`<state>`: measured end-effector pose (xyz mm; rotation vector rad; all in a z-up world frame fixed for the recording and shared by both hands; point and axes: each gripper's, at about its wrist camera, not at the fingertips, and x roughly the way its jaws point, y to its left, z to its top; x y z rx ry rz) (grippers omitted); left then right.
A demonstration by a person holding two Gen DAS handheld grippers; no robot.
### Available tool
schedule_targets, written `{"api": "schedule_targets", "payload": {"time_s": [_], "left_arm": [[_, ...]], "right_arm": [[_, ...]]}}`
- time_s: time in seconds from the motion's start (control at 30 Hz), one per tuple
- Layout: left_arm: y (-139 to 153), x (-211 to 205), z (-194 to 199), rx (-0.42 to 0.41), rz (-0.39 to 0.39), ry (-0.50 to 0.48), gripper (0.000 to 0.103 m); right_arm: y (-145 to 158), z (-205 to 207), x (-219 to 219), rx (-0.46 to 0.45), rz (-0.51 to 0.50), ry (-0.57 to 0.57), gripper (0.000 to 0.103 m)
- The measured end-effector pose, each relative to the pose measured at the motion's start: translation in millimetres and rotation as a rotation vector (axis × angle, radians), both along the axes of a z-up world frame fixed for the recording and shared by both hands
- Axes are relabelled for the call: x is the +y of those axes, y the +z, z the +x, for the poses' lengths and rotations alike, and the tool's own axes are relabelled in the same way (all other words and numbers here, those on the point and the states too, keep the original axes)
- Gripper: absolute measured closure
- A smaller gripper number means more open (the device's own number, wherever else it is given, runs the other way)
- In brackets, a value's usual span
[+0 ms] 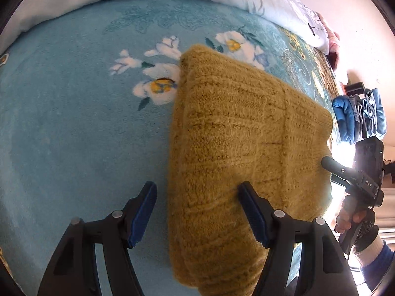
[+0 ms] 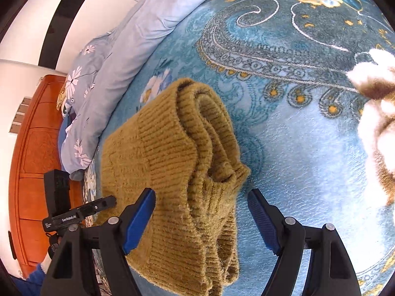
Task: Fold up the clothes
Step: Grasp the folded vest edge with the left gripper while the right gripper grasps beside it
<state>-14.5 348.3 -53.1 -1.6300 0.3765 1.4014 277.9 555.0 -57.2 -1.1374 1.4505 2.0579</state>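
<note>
Both grippers, left gripper (image 1: 197, 212) and right gripper (image 2: 201, 218), have fingers apart astride the folded sweater (image 1: 242, 133); pinch all layers together, then lift toward 12 o'clock across the blanket (image 1: 74, 123)

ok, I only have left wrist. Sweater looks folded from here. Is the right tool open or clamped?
Observer: Open. The right tool has its jaws spread wide over the near end of the sweater, not pinching it.
Operator: Layers tidy on that end?
Observer: Several ribbed layers are stacked, but their near edges hang loose and uneven.
Operator: Anything else on the bed?
Observer: A fluffy white and brown item lies at the right edge of the blanket, apart from the sweater.
</note>
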Motion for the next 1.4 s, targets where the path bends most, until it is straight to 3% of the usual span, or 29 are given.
{"api": "schedule_targets", "payload": {"time_s": [0.23, 0.37, 0.6, 0.7, 0.8, 1.17, 1.4], "left_arm": [[-9.7, 6.2, -6.0, -0.093, 0.057, -0.021, 0.032], [-9.7, 7.4, -1.8, -0.105, 0.07, -0.042, 0.034], [-6.0, -2.8, 5.8, -0.107, 0.097, 0.02, 0.05], [-4.0, -4.3, 10.2, -0.087, 0.116, 0.045, 0.063], [0.9, -7.7, 14.8, -0.08, 0.142, 0.077, 0.068], [34.1, -32.8, 61.6, -0.049, 0.226, 0.318, 0.072], [21.5, -42.8, 94.1, -0.037, 0.177, 0.491, 0.072]], "right_arm": [[-2.5, -7.6, -2.8, 0.037, 0.005, -0.024, 0.021], [-3.2, -12.1, -1.9, 0.025, 0.01, -0.011, 0.024], [-2.6, -12.3, 4.3, 0.018, -0.017, 0.011, 0.052], [0.4, -16.5, 8.1, 0.024, -0.024, 0.044, 0.059], [4.5, -18.9, 14.0, 0.036, -0.032, 0.085, 0.062], [45.5, -53.4, 46.3, 0.042, 0.054, 0.434, 0.065], [36.5, -74.5, 58.6, -0.019, 0.085, 0.649, 0.065]]}}
